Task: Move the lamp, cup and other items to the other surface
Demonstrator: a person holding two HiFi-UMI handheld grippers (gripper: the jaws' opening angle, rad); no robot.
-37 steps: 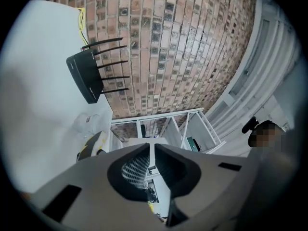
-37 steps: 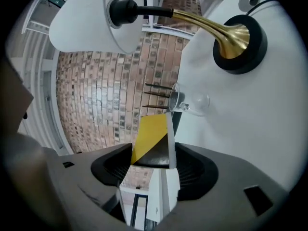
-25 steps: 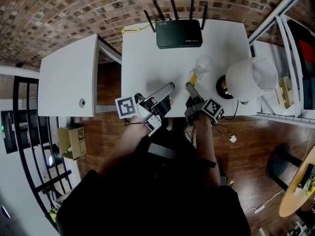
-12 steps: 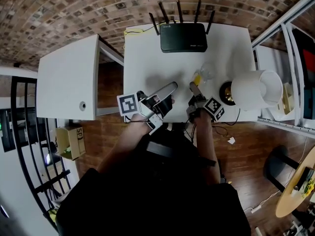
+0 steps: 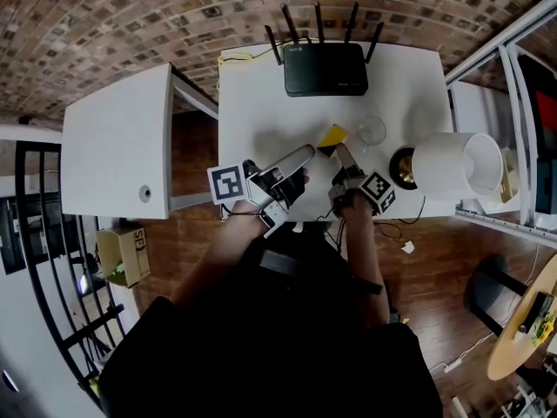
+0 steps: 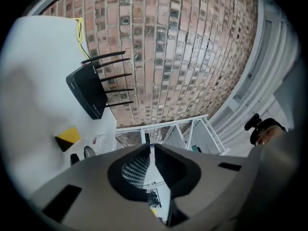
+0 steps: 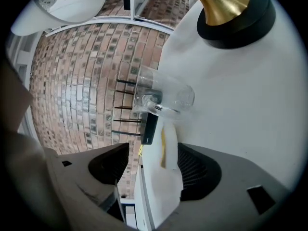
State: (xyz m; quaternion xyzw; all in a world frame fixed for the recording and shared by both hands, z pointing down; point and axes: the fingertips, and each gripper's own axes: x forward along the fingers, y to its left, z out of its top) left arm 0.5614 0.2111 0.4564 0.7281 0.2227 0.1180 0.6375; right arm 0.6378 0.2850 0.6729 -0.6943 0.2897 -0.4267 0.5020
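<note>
Cup (image 5: 372, 130) is standing on the counter (image 5: 261, 103) between the lamp (image 5: 444, 165) and a yellow card (image 5: 332, 136), with the router (image 5: 325, 68) behind. My right fingers (image 5: 340, 158) are just opening wide, the card lying loose at their tips, ungripped. My left fingers (image 5: 291, 158) are hovering alongside, pressed together on nothing.

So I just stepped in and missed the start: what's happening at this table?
A person works at the white table with a gripper in each hand. The right gripper has just been opening its jaws; nothing is gripped, and a yellow item lies on the table at its tips. The left gripper hovers beside it, jaws nearly together, empty. The glass cup, lamp and router sit on this table.
</note>
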